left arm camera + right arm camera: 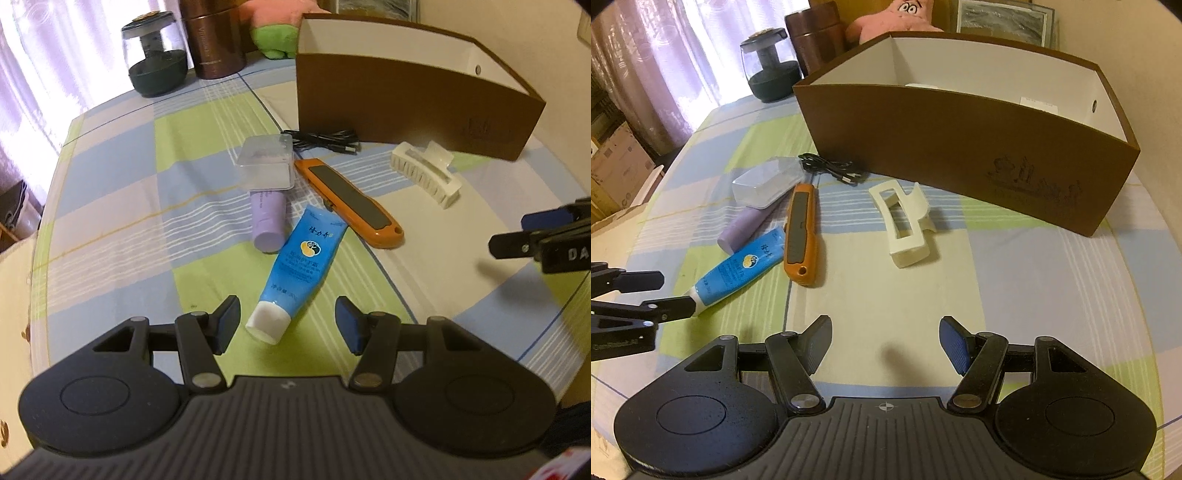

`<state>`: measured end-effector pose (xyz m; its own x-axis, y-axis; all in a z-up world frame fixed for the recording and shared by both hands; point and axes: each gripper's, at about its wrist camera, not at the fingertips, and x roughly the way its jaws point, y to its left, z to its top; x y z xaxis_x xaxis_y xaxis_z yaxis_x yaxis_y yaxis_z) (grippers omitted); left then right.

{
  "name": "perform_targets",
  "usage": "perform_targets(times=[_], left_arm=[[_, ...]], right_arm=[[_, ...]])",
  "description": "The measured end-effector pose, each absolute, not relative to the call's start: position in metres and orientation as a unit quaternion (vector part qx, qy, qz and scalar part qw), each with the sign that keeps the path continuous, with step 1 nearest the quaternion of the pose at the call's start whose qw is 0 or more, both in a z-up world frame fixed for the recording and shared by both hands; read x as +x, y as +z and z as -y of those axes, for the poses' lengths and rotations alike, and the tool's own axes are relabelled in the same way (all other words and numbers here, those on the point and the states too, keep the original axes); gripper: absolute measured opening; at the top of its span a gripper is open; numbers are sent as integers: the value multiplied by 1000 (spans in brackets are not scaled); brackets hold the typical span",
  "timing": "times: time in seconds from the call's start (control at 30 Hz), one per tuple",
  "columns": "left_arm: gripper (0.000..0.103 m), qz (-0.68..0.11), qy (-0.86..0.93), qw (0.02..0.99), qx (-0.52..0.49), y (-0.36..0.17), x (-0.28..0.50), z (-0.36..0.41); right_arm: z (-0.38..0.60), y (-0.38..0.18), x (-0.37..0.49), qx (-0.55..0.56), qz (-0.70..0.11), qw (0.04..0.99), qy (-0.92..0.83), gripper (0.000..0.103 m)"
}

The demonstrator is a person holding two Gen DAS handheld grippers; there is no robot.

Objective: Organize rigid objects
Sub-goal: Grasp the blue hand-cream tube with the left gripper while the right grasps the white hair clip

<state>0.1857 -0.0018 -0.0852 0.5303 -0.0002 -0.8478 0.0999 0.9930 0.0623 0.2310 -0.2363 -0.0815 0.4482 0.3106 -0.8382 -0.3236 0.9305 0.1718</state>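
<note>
My left gripper [286, 328] hangs with jaws apart and nothing pinched, the blue tube's [301, 264] white cap between them. Left to right on the checked cloth [122, 206]: one clear case [264, 162], one purple tube [267, 221], one orange knife [351, 201], one black cable [325, 142], one white hair claw [428, 173] (all beside one brown box [413, 118]). My right gripper [884, 345] is likewise apart, holding nothing.

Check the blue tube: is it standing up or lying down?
Lying down. The blue tube rests flat on the tablecloth, white cap toward the left gripper.
</note>
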Motion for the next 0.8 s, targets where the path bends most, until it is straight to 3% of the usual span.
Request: perform_targets(times=[0.53,0.8], left_arm=[[51,-504,-48,857,100,-122,222,10],[37,-510,-53,854,91,-130,223,10]], right_arm=[[243,-88,247,-4,-504,845,178,62],[246,-91,251,-2,-509,842,176,61]])
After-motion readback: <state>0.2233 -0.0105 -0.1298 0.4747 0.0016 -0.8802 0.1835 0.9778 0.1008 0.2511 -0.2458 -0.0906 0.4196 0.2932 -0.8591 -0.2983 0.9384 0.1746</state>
